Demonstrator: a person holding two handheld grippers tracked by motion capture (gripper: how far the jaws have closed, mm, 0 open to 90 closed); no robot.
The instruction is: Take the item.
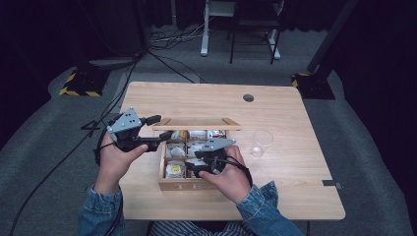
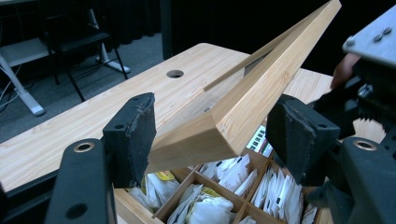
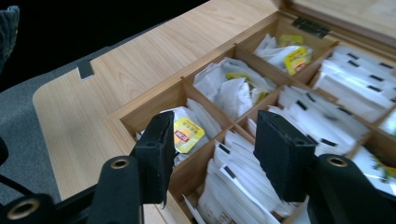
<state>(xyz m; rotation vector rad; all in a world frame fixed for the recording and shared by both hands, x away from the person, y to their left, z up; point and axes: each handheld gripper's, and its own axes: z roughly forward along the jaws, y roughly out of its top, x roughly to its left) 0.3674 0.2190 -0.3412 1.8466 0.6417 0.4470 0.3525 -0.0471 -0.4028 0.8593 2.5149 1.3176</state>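
On a pale wooden table point(image 1: 295, 162) in a dark room, the left gripper point(image 2: 212, 135) clamps the tea box's lid point(image 2: 261, 88) up. The right gripper point(image 3: 210, 149), unclenched and empty, hovers over near-left tea bags point(image 3: 187, 133); lower straight, pinch one bag.

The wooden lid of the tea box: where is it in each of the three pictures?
High view: the lid stands open along the box's far edge, at centre.
Left gripper view: it slants from centre to upper right, one corner between the fingers.
Right gripper view: its underside fills the top right corner.
Shared landmark: the packet-filled compartments.
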